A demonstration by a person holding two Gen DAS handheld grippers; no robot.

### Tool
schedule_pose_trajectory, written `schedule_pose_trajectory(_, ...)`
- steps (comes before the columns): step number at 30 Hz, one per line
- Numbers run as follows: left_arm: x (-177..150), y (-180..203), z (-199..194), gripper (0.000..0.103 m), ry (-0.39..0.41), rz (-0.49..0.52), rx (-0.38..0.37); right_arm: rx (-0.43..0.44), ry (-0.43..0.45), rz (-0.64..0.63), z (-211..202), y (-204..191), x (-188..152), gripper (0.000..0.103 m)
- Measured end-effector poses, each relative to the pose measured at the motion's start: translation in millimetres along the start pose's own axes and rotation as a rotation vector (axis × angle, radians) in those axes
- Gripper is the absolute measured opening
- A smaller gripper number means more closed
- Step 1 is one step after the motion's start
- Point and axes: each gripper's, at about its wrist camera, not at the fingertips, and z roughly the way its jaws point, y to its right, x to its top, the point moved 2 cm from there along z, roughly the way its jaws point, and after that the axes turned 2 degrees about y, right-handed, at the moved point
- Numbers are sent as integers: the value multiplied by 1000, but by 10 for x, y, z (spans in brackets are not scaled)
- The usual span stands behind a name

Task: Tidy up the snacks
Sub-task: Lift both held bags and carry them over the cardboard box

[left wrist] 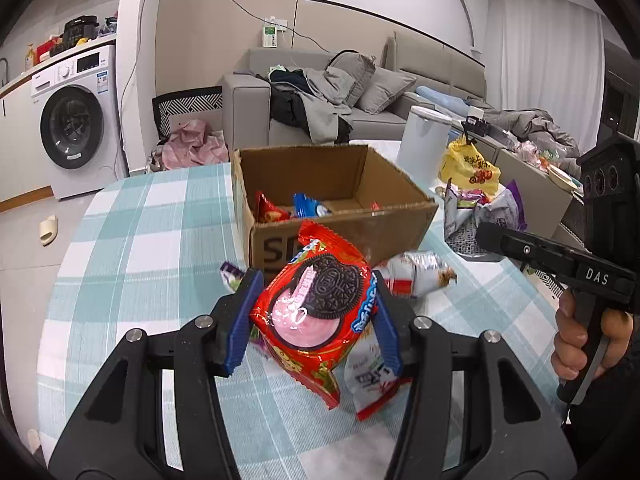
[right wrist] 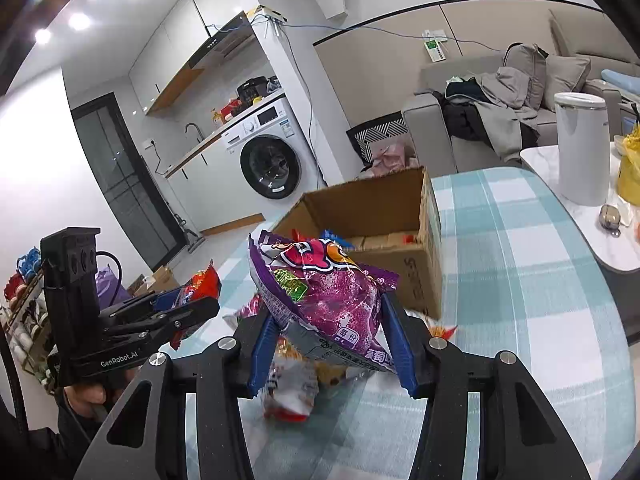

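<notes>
A living room with a grey sofa (left wrist: pixel 320 120) covered in clothes, and a white washing machine (left wrist: pixel 74 120) by the kitchen counter, is behind a table with a blue and white checked tablecloth (left wrist: pixel 160 240). On the cloth stands an open cardboard box (left wrist: pixel 336 200); inside it lie a few snack packets, one red and one blue.

The left gripper (left wrist: pixel 314 318) is clamped on a red cookie packet (left wrist: pixel 316 312), with the blue fingers (left wrist: pixel 242 320) pressing on its two sides. The packet is lifted above the table, in front of the box. Under it, on the cloth, lie a white and red packet (left wrist: pixel 372 376) and a silver packet (left wrist: pixel 420 276).

The right gripper (right wrist: pixel 332 344) is clamped on a purple snack bag (right wrist: pixel 328 296), also raised above the cloth and just in front of the box. Below it more packets lie on the table, somewhat blurred.

A hand (left wrist: pixel 580 344) holds the handle of the right gripper at the right edge of the left view. Beyond the box stands a white round container (left wrist: pixel 424 140), and beside it a yellow bag (left wrist: pixel 470 166).
</notes>
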Motion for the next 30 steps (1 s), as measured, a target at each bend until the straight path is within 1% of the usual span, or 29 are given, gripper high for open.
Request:
schedule_pose_trajectory(9,240,14,127,50,23,-1,8,1,35,-5,20,-90,250,51)
schedule_pose_trajectory(18,428,46,253,50,29,3,8,-2,51,13,104,-107,430,51)
schedule_pose_trajectory(23,537,42,363,50,35,0,8,-9,53,12,158,-124,523,51)
schedule_pose_trajectory(30,693,22,578,50,36,-8,11,-22,43,24,310,-45,651,51)
